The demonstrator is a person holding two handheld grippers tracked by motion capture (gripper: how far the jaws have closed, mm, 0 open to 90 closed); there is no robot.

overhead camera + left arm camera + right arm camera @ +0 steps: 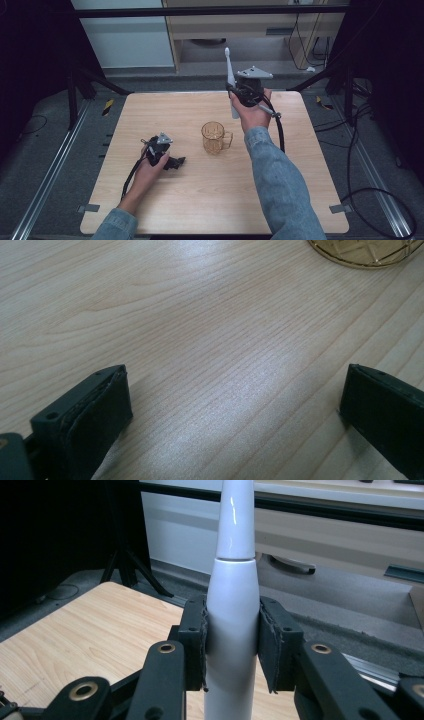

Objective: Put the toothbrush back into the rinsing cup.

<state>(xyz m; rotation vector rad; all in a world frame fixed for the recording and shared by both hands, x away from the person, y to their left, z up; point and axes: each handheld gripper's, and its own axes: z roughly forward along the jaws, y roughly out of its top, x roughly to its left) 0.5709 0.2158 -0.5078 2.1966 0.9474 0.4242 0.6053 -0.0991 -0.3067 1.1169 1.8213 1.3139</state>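
Right tool (231, 647) clamped on upright toothbrush (231, 595); left tool (235, 405) apart, empty, on worktop (165, 200), cup (214, 137) at 2 o'clock.

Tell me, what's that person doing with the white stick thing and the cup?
A person holds a gripper in each hand at a wooden table. The right gripper is shut on a white electric toothbrush, held upright above the far side of the table. An amber see-through cup with a handle stands in the middle, with nothing in it as far as I can see. The left gripper rests low on the table beside it, jaws open and holding nothing.
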